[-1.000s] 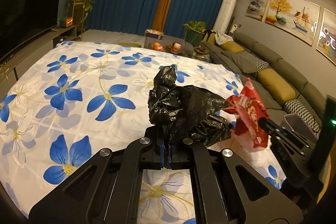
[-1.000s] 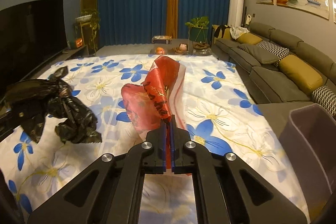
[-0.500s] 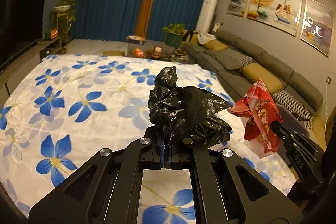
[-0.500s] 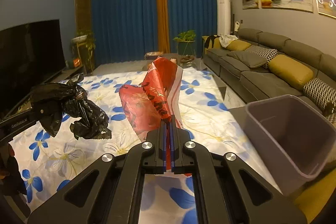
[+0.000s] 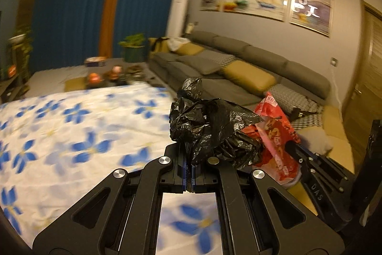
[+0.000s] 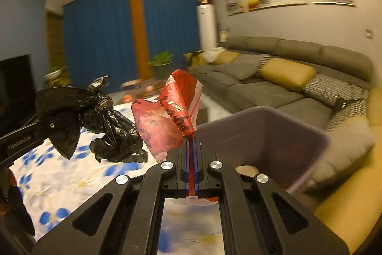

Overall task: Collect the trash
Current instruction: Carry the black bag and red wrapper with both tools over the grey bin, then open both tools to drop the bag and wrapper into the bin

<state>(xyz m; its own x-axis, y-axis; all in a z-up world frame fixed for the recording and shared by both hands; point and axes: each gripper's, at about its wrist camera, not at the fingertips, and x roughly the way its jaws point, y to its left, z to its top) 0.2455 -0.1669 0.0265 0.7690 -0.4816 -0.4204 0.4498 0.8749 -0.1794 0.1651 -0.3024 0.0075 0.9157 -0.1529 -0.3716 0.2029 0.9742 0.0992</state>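
Note:
My left gripper [image 5: 190, 165] is shut on a crumpled black plastic bag [image 5: 210, 126], held up above the flowered sheet [image 5: 71, 135]. My right gripper [image 6: 191, 154] is shut on a red snack wrapper [image 6: 167, 116], which stands up from the jaws. A grey plastic bin [image 6: 269, 135] sits just ahead and right of the right gripper, its rim close behind the wrapper. In the right wrist view the black plastic bag [image 6: 95, 116] hangs at left from the left gripper [image 6: 51, 126]. The left wrist view shows the red wrapper [image 5: 277, 135] right of the bag, in the right gripper [image 5: 290, 149].
A grey sofa [image 6: 286, 78] with yellow cushions [image 6: 289, 73] runs along the right wall. A low table [image 5: 112, 75] with small items stands beyond the sheet, in front of blue curtains [image 5: 71, 16]. A dark television [image 6: 14, 83] is at left.
Both grippers have swung to the right and risen a little with their loads. The grey bin has come from the right edge to just ahead of the red wrapper.

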